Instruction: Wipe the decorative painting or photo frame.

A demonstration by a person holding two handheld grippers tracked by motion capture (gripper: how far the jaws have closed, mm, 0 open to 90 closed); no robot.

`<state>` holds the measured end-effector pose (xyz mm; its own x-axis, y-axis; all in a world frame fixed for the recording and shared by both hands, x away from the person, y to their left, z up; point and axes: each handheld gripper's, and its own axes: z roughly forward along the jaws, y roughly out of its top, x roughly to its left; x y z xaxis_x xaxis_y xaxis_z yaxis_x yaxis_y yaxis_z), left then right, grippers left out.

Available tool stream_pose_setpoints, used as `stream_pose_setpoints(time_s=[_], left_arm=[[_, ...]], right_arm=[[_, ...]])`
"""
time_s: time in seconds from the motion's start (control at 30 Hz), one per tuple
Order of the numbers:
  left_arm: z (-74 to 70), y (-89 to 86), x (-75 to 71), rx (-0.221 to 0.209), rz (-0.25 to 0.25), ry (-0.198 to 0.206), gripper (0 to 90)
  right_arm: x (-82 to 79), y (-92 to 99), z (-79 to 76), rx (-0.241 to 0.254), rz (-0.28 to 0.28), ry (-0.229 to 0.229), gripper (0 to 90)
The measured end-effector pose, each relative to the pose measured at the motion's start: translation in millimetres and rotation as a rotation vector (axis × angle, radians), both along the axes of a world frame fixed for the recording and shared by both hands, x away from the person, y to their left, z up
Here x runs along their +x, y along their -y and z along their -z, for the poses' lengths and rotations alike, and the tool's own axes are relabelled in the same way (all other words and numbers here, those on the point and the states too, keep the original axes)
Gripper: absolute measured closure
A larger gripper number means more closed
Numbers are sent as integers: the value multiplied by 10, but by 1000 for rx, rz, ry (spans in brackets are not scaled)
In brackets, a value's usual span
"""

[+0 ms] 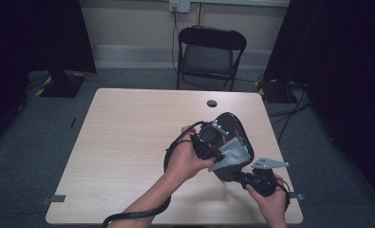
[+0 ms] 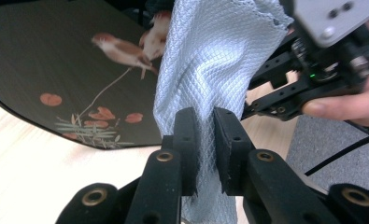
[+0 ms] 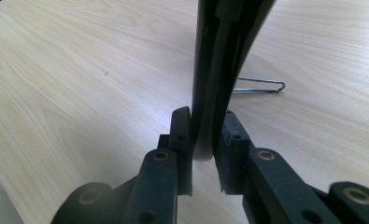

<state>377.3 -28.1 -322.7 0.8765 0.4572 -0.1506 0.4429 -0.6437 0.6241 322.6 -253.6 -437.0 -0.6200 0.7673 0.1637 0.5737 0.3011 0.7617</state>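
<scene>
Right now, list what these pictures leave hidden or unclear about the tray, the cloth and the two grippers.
- High view: the dark tray is largely covered by the left gripper and the pale cloth; its painted pattern is too small to read.
- Left gripper view: the tray's bird painting is blurred, and the cloth hides its right part.
- Right gripper view: the right gripper clamps the tray edge-on, so its face is unseen; the top edge cuts it off.
</scene>
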Motion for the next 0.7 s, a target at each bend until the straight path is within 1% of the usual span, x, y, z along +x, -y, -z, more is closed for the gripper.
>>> stream_pose_setpoints(time_s=[0.03, 0.07, 0.1, 0.13, 0.17, 0.2, 0.33, 0.37, 0.4, 0.43, 0.47, 0.5, 0.57, 0.6, 0.63, 0.7], left_arm=[[50, 0, 7, 5, 1, -7, 803], [50, 0, 7, 5, 1, -7, 803], [114, 1, 8, 11, -2, -12, 802], [114, 1, 8, 11, -2, -12, 802], [179, 3, 9, 19, -1, -19, 802], [179, 3, 9, 19, -1, -19, 802], [322, -4, 20, 27, -10, -35, 802], [402, -6, 23, 32, -11, -47, 802], [402, -6, 23, 32, -11, -47, 802], [493, -9, 29, 39, -16, -53, 803], [493, -9, 29, 39, -16, -53, 802], [589, -16, 39, 45, -24, -71, 802], [679, -25, 48, 48, -32, -86, 802], [679, -25, 48, 48, -32, -86, 802], [730, -26, 47, 46, -44, -97, 802], [793, -35, 53, 50, -46, -103, 802]], right_arm=[[-1, -1, 0, 0, 0, 0, 788], [-1, -1, 0, 0, 0, 0, 788], [-1, -2, -1, -2, 0, 1, 788], [-1, -3, -1, -2, 0, 1, 788], [-3, -3, -1, -1, 1, 0, 788], [-3, -3, -1, -1, 1, 0, 788], [-1, -2, -1, -1, 0, 1, 788], [-1, -1, -1, 0, 1, -1, 788], [0, 0, 0, -1, 0, 1, 788], [-1, -1, -1, 0, 1, 0, 788], [-1, -1, -1, 0, 1, 0, 788], [0, -1, -1, -1, 0, 1, 788], [0, -1, -1, -1, -1, 1, 788], [0, -1, -1, -1, -1, 1, 788], [0, -1, -1, -1, -1, 0, 788], [0, -1, -1, -1, -1, 0, 788]])
